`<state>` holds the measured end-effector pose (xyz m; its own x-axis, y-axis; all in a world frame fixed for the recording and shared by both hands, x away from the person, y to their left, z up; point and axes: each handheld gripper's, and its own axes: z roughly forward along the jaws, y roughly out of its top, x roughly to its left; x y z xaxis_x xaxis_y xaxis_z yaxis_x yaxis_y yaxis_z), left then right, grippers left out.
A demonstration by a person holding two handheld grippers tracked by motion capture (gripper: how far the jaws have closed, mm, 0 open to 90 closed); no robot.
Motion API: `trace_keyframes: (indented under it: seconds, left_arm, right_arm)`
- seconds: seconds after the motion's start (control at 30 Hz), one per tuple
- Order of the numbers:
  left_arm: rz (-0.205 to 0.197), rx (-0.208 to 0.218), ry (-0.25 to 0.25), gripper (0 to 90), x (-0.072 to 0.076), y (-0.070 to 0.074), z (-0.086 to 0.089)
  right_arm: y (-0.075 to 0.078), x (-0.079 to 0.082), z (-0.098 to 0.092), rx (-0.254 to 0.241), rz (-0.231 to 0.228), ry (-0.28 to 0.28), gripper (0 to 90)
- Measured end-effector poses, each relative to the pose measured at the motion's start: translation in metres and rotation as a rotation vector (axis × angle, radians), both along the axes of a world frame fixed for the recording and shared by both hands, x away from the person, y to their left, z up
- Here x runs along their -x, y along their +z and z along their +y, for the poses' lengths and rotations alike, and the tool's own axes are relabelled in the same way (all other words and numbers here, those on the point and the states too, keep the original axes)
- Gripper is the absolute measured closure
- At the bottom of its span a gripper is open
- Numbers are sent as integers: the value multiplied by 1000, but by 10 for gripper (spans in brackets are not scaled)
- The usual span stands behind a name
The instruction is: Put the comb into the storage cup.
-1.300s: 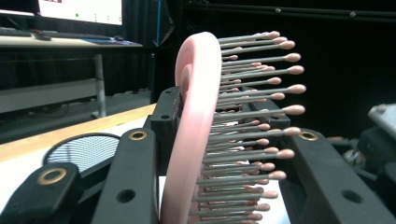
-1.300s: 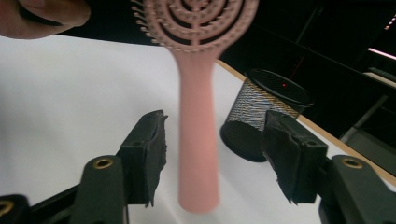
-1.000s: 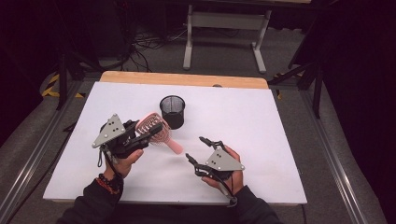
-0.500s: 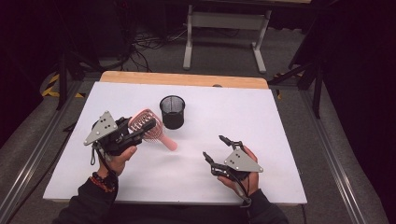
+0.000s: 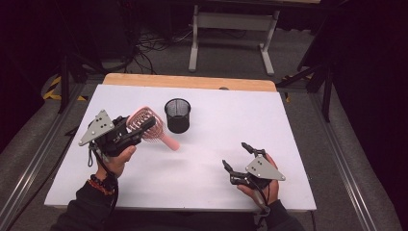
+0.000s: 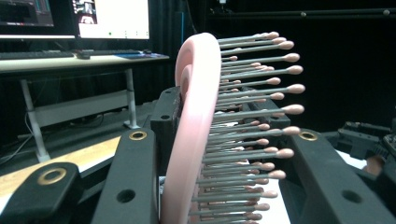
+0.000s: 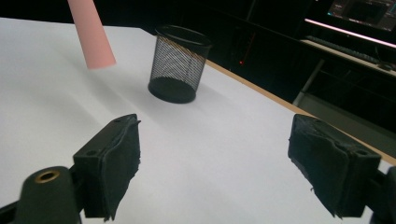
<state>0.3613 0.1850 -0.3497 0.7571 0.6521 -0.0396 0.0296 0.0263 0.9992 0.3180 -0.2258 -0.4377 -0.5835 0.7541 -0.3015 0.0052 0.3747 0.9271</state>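
I am holding the pink hairbrush point(image 5: 146, 126) up off the table, clamped by its head in my left gripper point(image 5: 137, 131).

I am gripping it across the head with the handle hanging free, probably to drop it into the black mesh cup point(image 5: 177, 115) just beside it. My right gripper point(image 5: 237, 156) is waiting with jaws spread wide and empty, near the front edge of the white table point(image 5: 288, 120), leaving open surface between.
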Motion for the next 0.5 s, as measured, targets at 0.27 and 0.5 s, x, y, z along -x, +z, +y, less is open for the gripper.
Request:
trace_keyframes:
  seconds: [0.27, 0.5]
  left_arm:
    - [-25, -2, 21, 612, -6, 18, 6]
    - [-44, -2, 25, 612, -17, 38, 8]
  right_arm:
    - [-3, 0, -16, -24, 18, -51, 154]
    - [-3, -2, -17, -24, 20, -64, 157]
